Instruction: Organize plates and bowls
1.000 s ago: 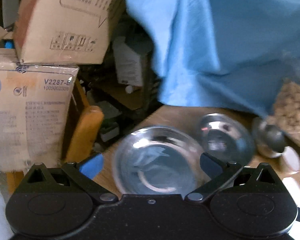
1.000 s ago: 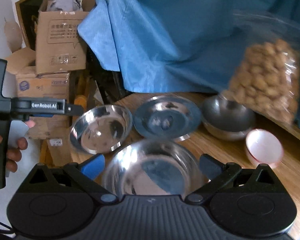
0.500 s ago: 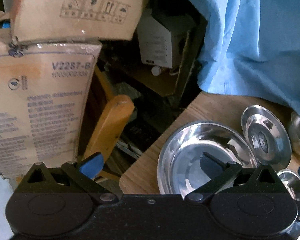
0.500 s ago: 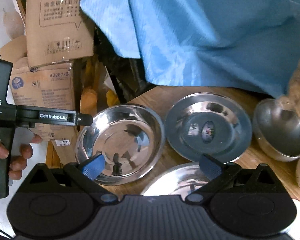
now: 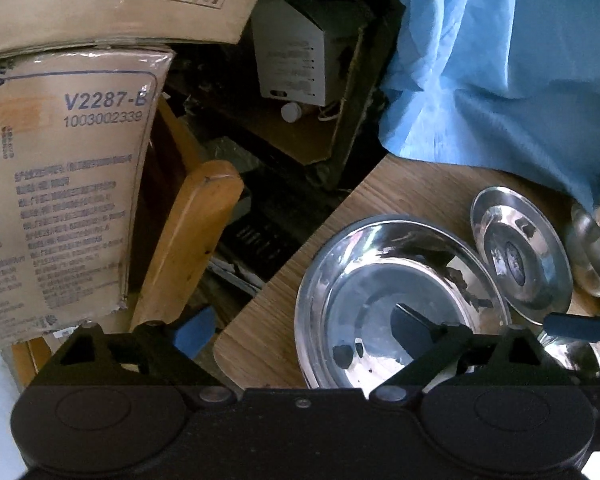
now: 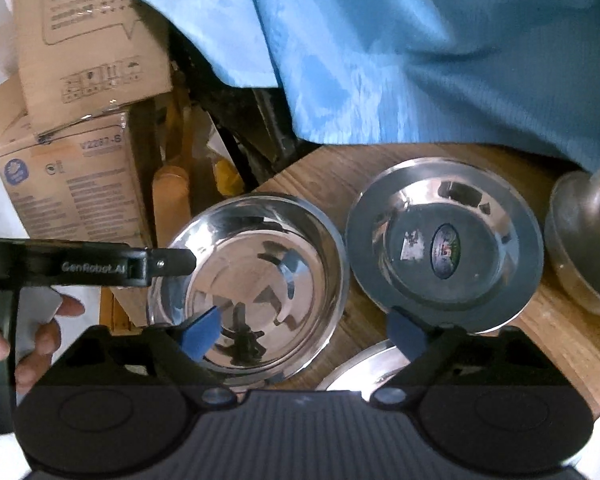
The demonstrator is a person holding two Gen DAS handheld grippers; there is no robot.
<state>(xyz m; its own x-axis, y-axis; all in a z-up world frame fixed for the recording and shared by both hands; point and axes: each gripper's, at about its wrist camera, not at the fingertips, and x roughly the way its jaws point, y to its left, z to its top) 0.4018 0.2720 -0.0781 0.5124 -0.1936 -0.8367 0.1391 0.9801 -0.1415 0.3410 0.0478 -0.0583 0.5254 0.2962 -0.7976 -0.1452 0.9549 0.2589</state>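
Observation:
A shiny steel bowl [image 5: 384,292] [image 6: 260,276] sits at the wooden table's left corner. My left gripper [image 5: 302,330] straddles its left rim, one finger inside and one outside; the jaws are closing, pads clear of the metal. My right gripper [image 6: 304,336] straddles the same bowl's near right rim, its jaws also closing without touching. The left gripper's finger [image 6: 172,262] shows over the far-left rim in the right wrist view. A flat steel plate [image 6: 444,244] [image 5: 520,256] lies just right of the bowl.
A second steel bowl [image 6: 584,240] stands far right; a third [image 6: 364,368] lies under my right gripper. Blue cloth [image 6: 420,60] drapes the table's back. Cardboard boxes [image 5: 60,184] and a wooden chair [image 5: 188,248] stand beyond the table's left edge [image 5: 284,276].
Both grippers have swung left and down onto the left steel bowl. The right one has left the near bowl. Both pairs of jaws have narrowed slightly.

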